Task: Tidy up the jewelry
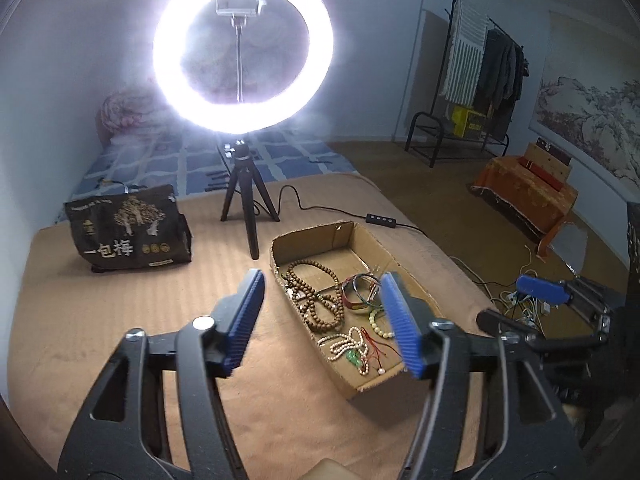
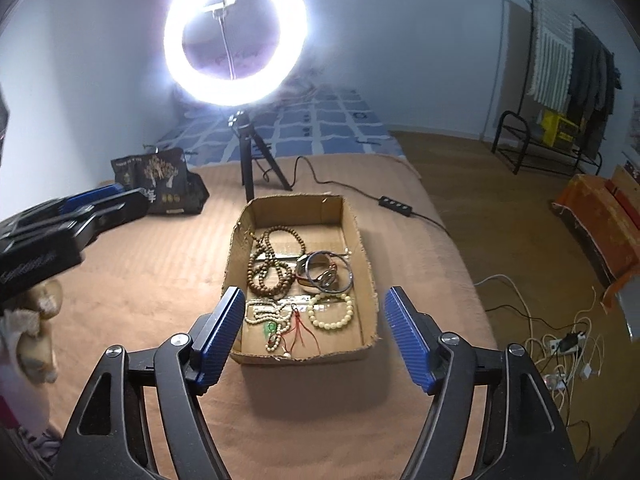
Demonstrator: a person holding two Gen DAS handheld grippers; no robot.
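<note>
Right wrist view: right gripper and left gripper both hover with jaws apart and empty above a cardboard box on the tan blanket. Inside lie white bead strands, a cream bracelet, bangles and brown prayer beads. Beyond stands a ring light.

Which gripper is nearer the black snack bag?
Left. The left gripper reaches toward the black snack bag beside the box; the right gripper hangs over the cardboard box, farther off.
</note>
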